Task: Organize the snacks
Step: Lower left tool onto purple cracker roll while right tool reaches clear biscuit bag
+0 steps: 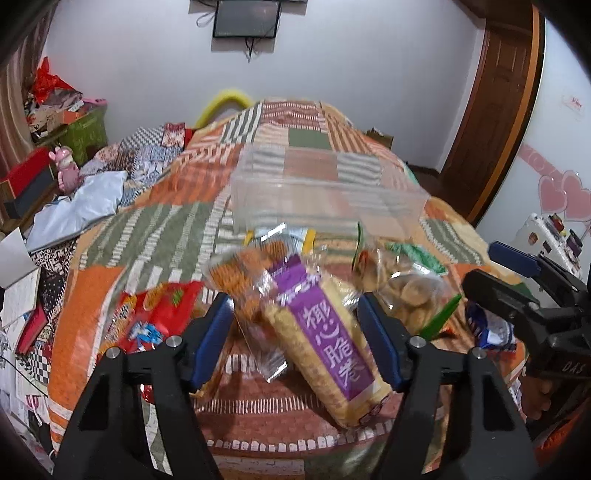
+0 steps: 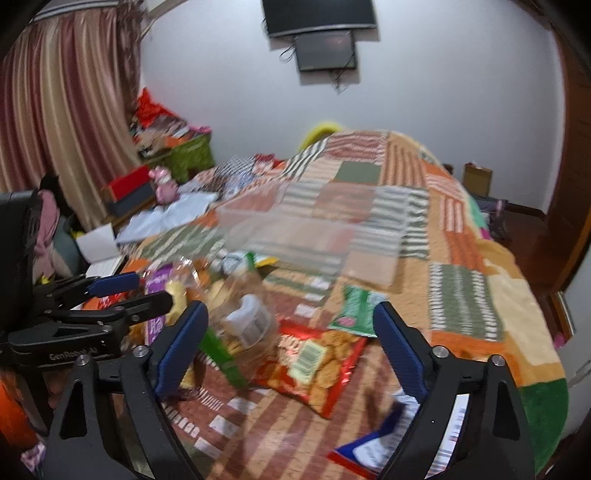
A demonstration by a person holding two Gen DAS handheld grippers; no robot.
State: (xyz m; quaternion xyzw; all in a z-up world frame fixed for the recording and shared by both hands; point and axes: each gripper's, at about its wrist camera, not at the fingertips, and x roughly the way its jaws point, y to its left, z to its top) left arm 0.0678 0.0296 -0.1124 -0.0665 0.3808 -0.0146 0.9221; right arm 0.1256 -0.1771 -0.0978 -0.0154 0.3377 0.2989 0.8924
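Observation:
Snack packs lie on a patchwork bedspread (image 1: 155, 229). In the left wrist view my left gripper (image 1: 295, 339) is open, its jaws on either side of a purple-labelled pack of yellow crackers (image 1: 325, 343), not closed on it. Around it lie an orange snack bag (image 1: 255, 273), a red bag (image 1: 155, 314) and a clear bag of round biscuits (image 1: 410, 288). A clear plastic bin (image 1: 325, 192) stands behind them. In the right wrist view my right gripper (image 2: 291, 347) is open and empty above a red bag of round crackers (image 2: 317, 362), a clear biscuit bag (image 2: 240, 317) and a green pack (image 2: 354, 306).
A blue and white packet (image 2: 373, 443) lies at the near edge in the right wrist view. Left of the bed are boxes, papers and a pink figurine (image 1: 68, 170). A wooden door (image 1: 495, 122) stands at the right, a screen (image 1: 245, 18) on the far wall.

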